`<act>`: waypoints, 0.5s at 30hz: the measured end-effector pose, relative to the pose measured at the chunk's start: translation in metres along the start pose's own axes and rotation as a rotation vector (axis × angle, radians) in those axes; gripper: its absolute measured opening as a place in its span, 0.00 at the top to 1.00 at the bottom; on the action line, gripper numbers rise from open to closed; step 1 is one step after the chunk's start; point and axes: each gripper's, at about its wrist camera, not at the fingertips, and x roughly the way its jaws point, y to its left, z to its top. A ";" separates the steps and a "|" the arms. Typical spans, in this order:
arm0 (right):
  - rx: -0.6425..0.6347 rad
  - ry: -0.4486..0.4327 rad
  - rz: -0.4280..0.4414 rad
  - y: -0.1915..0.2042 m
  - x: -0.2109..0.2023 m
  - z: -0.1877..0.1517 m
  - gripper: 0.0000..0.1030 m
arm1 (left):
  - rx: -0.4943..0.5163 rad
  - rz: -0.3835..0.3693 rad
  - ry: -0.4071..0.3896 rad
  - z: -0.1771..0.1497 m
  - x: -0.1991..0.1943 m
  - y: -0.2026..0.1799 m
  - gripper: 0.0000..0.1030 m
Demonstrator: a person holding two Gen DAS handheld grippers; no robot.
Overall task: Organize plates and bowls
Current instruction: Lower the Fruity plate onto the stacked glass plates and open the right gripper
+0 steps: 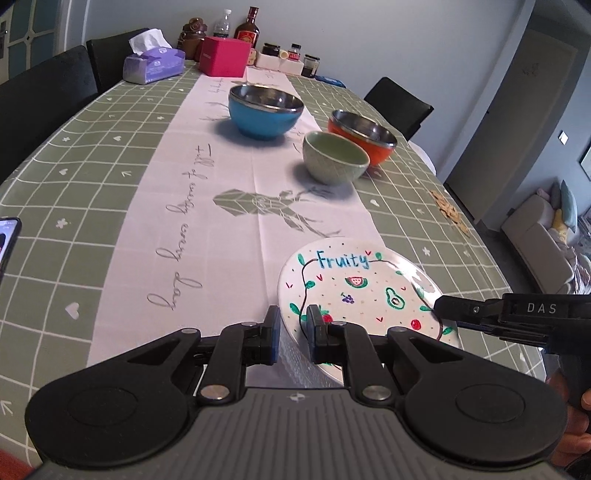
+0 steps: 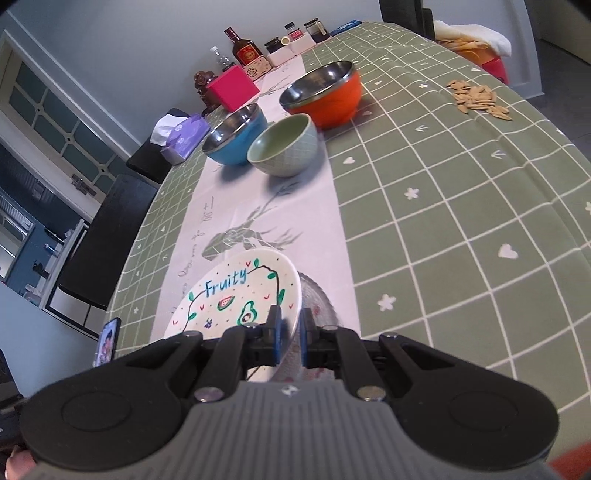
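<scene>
A white plate (image 1: 362,284) painted with fruit and the word "Fruity" hangs low over the white table runner, near the table's front. My left gripper (image 1: 293,334) is shut on its near left rim. My right gripper (image 1: 437,308) comes in from the right, shut on the opposite rim (image 2: 290,332). A clear textured glass plate (image 2: 319,299) shows right under the white plate (image 2: 236,295); whether the pads also pinch it is unclear. Farther along the table stand a blue steel-lined bowl (image 1: 264,114), a pale green bowl (image 1: 334,158) and an orange steel-lined bowl (image 1: 364,138), close together.
A purple tissue pack (image 1: 153,62), a pink box (image 1: 223,55), bottles and jars (image 1: 251,29) crowd the far end. A pile of seeds (image 2: 480,99) lies on the green checked cloth at the right. A phone (image 1: 7,240) sits at the left edge. Dark chairs (image 1: 400,103) flank the table.
</scene>
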 end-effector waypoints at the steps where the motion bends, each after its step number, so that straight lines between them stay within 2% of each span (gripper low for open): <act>1: -0.006 0.001 -0.007 0.000 0.001 -0.001 0.92 | 0.004 -0.001 0.003 -0.002 0.002 -0.001 0.85; 15: -0.083 0.004 -0.068 0.004 0.004 -0.010 0.92 | 0.066 0.020 0.014 -0.010 0.008 -0.007 0.85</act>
